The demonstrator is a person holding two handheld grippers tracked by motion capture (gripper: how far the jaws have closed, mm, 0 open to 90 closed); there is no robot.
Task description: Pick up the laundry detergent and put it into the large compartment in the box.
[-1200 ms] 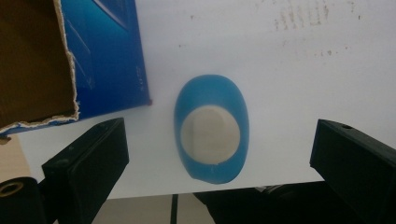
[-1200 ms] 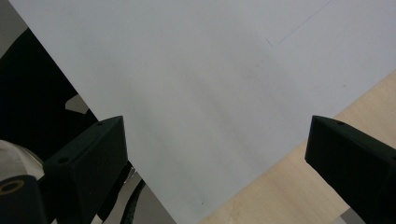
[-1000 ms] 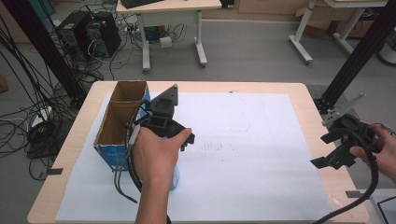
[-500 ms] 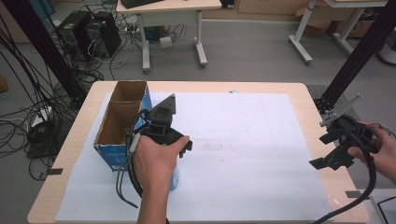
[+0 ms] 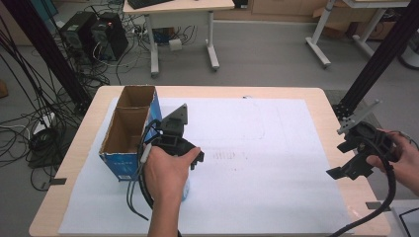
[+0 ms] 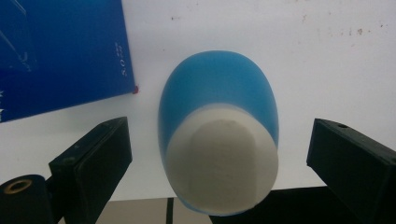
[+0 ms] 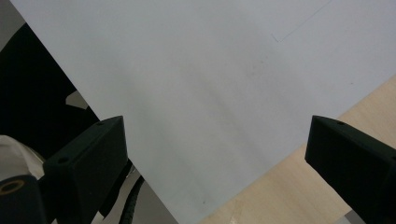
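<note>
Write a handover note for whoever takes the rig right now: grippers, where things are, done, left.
Left gripper: over the blue-and-white sponge, jaws open on either side of it, pads not touching; they have just been closing a little.
Right gripper: open, holding nothing, over the paper sheet near the table edge.
Things: the sponge lies on the sheet beside the blue cardboard box, which stands open.
Done: left gripper lined up on the sponge.
Left: close on it and lift; probably into the box.
</note>
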